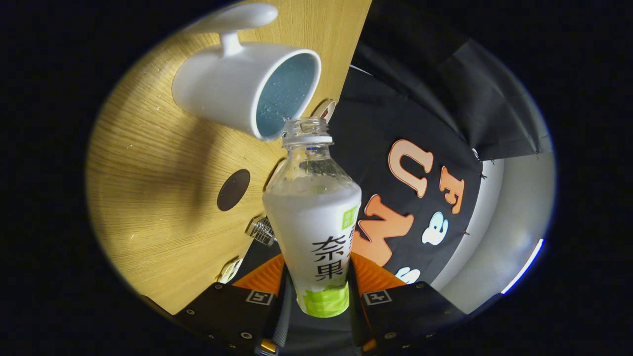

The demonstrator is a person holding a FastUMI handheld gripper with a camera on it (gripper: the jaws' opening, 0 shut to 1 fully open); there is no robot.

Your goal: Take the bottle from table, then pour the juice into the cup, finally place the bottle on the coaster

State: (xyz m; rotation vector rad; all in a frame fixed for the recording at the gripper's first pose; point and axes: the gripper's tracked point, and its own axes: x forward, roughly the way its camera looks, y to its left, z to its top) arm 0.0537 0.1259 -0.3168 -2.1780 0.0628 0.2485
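I am rolling hard to one side, so the wooden table (163, 207) is standing almost vertical in my sight, and my gripper (316, 291) is clamping 1 bottle (314, 222) by its lower body, both fingers (262, 277) pressing on its sides. The bottle is uncapped, with pale cloudy juice filling its labelled part and its clear shoulder looking empty. Its open mouth is sitting right at the rim of 1 white cup (237, 89), whose blue inside looks speckled. 1 dark round coaster (233, 190) is lying on the table between cup and fingers.
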